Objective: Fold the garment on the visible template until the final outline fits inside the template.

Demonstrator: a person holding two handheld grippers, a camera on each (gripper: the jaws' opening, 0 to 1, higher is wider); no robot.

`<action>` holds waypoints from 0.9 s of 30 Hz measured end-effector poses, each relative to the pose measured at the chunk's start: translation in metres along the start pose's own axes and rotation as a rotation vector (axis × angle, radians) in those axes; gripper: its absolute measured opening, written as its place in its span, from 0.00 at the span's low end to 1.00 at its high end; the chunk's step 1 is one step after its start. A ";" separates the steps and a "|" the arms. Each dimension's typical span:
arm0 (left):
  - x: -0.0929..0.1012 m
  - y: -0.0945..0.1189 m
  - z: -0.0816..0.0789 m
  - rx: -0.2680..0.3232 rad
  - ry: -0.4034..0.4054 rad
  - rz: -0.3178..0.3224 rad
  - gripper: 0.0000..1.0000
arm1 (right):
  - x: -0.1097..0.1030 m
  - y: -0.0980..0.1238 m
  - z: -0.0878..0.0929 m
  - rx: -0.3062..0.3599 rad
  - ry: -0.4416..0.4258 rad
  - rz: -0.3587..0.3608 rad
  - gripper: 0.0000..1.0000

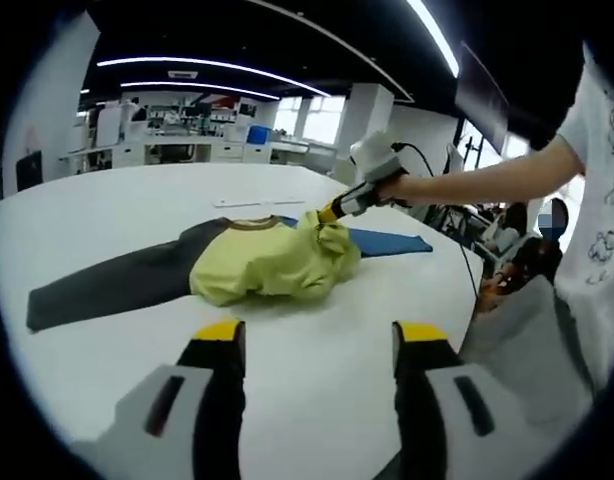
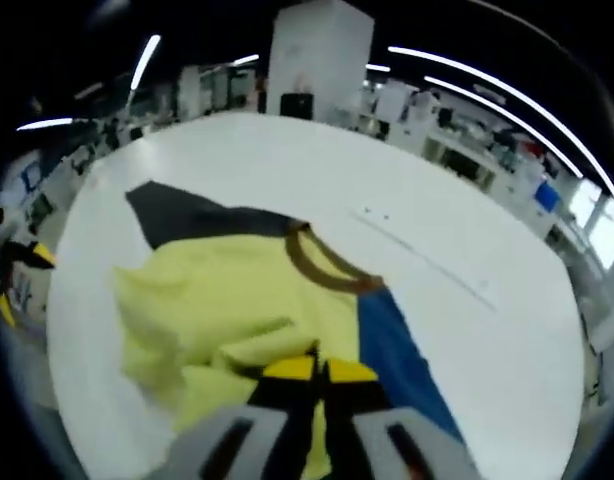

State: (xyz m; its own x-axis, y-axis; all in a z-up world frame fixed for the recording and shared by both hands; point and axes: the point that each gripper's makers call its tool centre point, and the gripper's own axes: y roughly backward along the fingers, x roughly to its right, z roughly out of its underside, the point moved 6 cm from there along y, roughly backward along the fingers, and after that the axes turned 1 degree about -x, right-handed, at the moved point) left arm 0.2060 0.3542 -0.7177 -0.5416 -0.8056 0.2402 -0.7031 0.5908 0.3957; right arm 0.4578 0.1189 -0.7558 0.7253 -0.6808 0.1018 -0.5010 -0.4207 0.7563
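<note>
The garment (image 1: 257, 262) — a yellow top with a brown collar and dark grey sleeves — lies on a large white table (image 1: 107, 200), its body bunched into a rumpled heap; one dark sleeve (image 1: 112, 285) stretches flat across the tabletop away from the heap. A blue template (image 1: 387, 242) lies flat on the table, partly under the garment, with its far end showing bare beyond the yellow cloth.

In the left gripper view the left gripper (image 1: 312, 345) hangs above bare table, near the garment but apart from it; its yellow-tipped jaws stand wide apart with nothing between them. The right gripper (image 1: 327, 212) reaches in from the right, held in a person's hand (image 1: 392, 187), its tip buried in a gathered fold of yellow fabric at the heap's top.

In the right gripper view the right gripper (image 2: 320, 368) has its jaws pressed together on a pinch of the yellow cloth; the brown collar (image 2: 322, 262) lies just beyond, and the blue template (image 2: 392, 350) runs beside it — touching the garment's edge.
</note>
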 end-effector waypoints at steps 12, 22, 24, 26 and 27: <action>0.004 -0.008 0.005 -0.018 0.014 0.018 0.56 | -0.002 0.005 0.006 0.016 -0.025 -0.020 0.00; 0.008 -0.010 0.006 -0.024 0.010 0.035 0.56 | -0.006 0.030 0.014 0.124 -0.199 -0.048 0.20; 0.009 -0.011 0.006 -0.026 0.009 0.041 0.56 | -0.006 0.034 0.014 0.153 -0.232 -0.056 0.26; 0.009 -0.011 0.007 -0.027 0.008 0.045 0.56 | -0.010 0.039 0.014 0.176 -0.252 -0.060 0.31; 0.009 -0.011 0.007 -0.027 0.008 0.047 0.56 | -0.011 0.039 0.014 0.186 -0.273 -0.068 0.33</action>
State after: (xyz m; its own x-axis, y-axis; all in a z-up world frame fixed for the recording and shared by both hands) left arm 0.2056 0.3405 -0.7263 -0.5699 -0.7775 0.2660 -0.6646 0.6265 0.4072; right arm 0.4235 0.1016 -0.7370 0.6194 -0.7723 -0.1410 -0.5514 -0.5558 0.6221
